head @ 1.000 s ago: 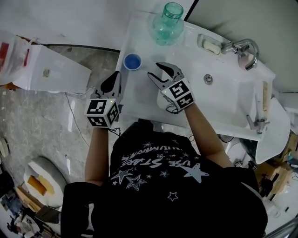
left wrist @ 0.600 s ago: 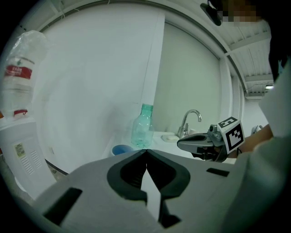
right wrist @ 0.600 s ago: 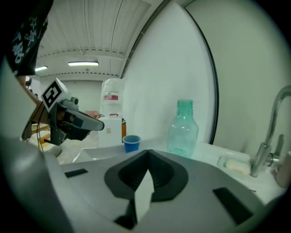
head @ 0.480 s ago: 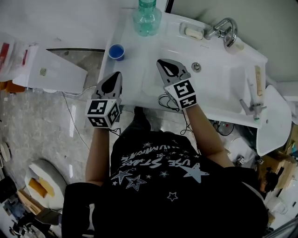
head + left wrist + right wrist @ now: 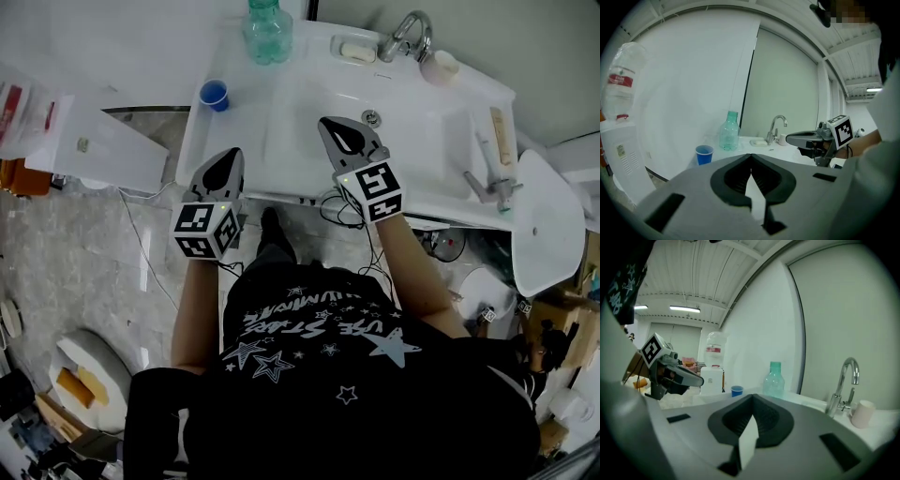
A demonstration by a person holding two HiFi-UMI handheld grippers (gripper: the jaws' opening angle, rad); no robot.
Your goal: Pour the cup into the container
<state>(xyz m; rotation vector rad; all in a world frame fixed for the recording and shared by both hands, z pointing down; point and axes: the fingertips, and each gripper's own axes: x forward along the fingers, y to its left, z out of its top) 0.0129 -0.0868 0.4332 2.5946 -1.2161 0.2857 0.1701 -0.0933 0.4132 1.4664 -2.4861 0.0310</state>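
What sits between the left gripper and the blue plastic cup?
Nothing; head view shows only bare white sink counter between the left gripper and the blue plastic cup.

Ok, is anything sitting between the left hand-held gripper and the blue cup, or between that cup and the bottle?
Nothing visible. In the head view only bare white counter lies between the left hand-held gripper and the blue cup, and between the cup and the green bottle behind it.
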